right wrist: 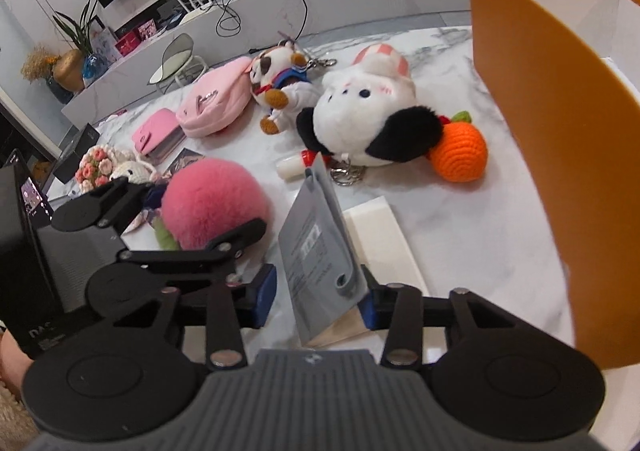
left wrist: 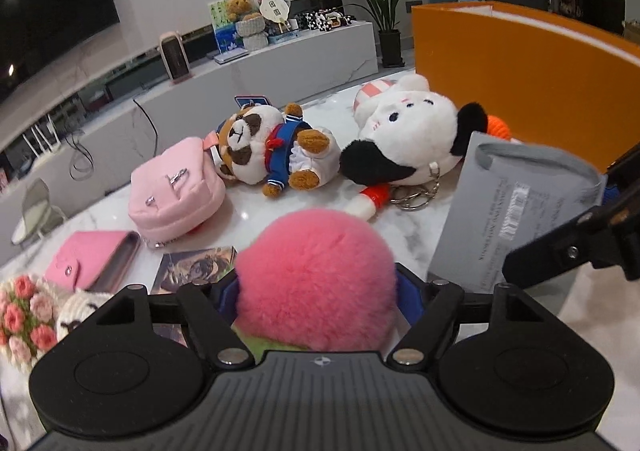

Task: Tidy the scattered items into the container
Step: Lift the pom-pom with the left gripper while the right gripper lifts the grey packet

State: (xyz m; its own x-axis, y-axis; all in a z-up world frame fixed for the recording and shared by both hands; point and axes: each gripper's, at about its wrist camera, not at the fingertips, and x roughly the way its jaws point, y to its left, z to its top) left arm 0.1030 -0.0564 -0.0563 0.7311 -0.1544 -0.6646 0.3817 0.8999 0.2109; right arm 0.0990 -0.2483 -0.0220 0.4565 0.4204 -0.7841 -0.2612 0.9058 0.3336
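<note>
Pink fluff fills the space between the blue pads of the left gripper (left wrist: 316, 291), whose jaws are closed against the sides of a round pompom (left wrist: 316, 275) with a bit of green at its base; whether the pompom is lifted off the marble table (left wrist: 404, 235) or resting on it cannot be told. The right gripper (right wrist: 318, 301) has its jaws apart, with a grey paper bag (right wrist: 320, 247) standing upright between them; the bag leans against the right-hand pad, while the left-hand pad stands clear of it. Just beyond the bag lies a flat white card (right wrist: 380, 235). Farther back on the table lie a white plush with black ears (right wrist: 364, 119), a crocheted orange (right wrist: 460, 155) touching it, a small panda plush in a blue jacket (left wrist: 272, 143), a pink mini backpack (left wrist: 176, 187) and a pink wallet (left wrist: 92, 259). A crocheted flower bunch (left wrist: 24, 319) sits at the near left edge. The container, an orange box (right wrist: 552, 131) with a white inside, stands open on the right side of the table, near the crocheted orange and well apart from the pompom.
</note>
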